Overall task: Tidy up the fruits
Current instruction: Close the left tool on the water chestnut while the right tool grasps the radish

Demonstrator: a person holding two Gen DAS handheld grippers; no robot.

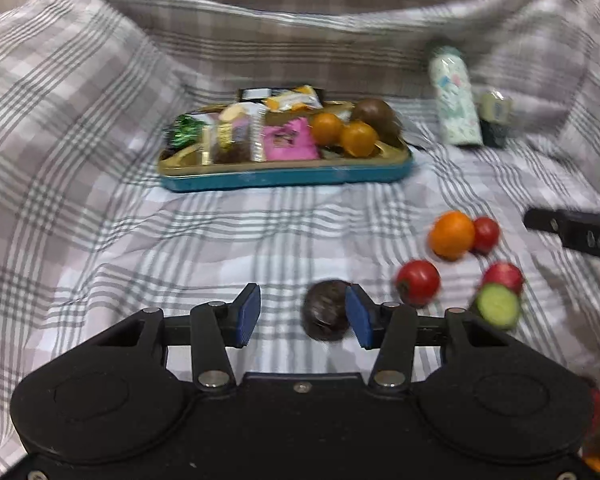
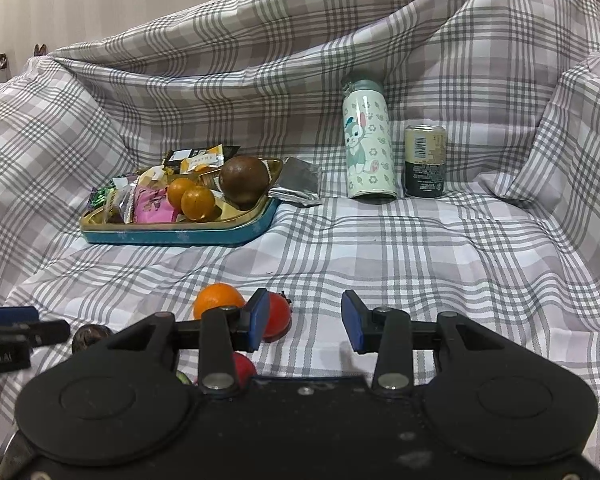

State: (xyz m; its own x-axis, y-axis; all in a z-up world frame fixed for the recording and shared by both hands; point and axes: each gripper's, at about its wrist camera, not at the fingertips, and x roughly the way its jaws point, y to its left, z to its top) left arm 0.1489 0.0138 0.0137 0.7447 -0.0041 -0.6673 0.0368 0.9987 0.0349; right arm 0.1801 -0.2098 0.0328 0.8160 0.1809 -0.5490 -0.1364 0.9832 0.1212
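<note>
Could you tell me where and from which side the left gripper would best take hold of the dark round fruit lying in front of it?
Probably across its widest middle, coming down from the near side. The dark round fruit lies loose on the cloth between the open fingers of the left gripper, nearer the right one. It is ball-shaped, so shifting a little right to centre it should prevent it from rolling out.
</note>
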